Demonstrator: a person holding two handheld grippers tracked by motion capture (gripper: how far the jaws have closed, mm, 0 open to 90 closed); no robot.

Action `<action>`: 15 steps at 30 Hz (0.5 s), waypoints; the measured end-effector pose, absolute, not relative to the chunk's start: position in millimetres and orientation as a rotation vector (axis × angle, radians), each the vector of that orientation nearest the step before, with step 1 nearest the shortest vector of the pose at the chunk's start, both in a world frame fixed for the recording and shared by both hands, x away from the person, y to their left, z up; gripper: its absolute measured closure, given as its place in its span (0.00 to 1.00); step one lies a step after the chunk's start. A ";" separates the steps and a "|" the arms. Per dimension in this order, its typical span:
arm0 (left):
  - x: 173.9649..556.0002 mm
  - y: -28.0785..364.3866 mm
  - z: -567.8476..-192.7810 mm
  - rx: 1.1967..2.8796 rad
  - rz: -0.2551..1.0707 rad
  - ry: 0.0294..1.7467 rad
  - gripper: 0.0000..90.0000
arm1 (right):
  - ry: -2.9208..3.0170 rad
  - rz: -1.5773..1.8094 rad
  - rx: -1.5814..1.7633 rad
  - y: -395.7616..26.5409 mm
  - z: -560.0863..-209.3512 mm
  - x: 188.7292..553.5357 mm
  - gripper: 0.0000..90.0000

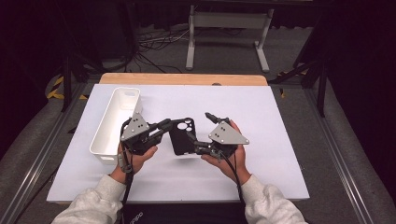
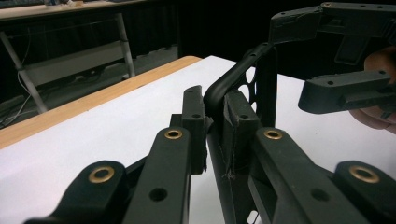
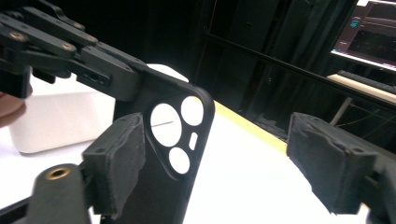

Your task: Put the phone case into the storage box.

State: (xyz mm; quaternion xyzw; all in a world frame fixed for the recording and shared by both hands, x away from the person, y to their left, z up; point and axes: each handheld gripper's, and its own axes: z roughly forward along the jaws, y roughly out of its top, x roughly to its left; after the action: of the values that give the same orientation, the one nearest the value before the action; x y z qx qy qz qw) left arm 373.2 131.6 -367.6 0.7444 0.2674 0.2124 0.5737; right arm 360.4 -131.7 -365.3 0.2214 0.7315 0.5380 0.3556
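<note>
A black phone case [image 1: 182, 137] with round camera cut-outs is held upright on edge above the white table top [image 1: 266, 116]. My left gripper [image 1: 166, 125] is shut on its corner; the left gripper view has both pads pinching the case's rim [image 2: 233, 77] at my left gripper [image 2: 210, 105]. My right gripper [image 1: 201, 127] stands open just right of the case. In the right gripper view the case [image 3: 180, 126] sits beside the left pad [image 3: 119, 158], and the other pad [image 3: 327, 158] is far off it. The right gripper's jaws [image 2: 345, 56] show wide apart in the left gripper view.
A long white bin [image 1: 114, 123] lies at the table's left, close behind my left hand, and also shows as the bin [image 3: 60, 121] in the right gripper view. A wooden edge [image 1: 182, 78] runs along the far side. A white stand's legs [image 1: 229, 42] are on the floor beyond.
</note>
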 end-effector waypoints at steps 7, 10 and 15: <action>372.7 134.4 -365.4 1.745 0.502 0.625 0.90 | 1.905 1.372 0.570 -135.1 -366.5 359.4 0.19; 372.9 135.4 -364.8 1.737 0.511 0.626 0.90 | 1.912 1.364 0.569 -137.6 -367.8 358.8 0.18; 372.5 137.1 -363.6 1.728 0.518 0.626 0.90 | 1.907 1.347 0.573 -141.5 -369.6 357.4 0.18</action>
State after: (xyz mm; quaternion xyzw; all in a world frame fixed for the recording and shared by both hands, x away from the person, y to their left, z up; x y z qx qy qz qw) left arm 372.5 137.1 -363.6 0.7385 0.2677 0.2215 0.5778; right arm 357.4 -141.5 -369.6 0.2223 0.7400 0.5226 0.3603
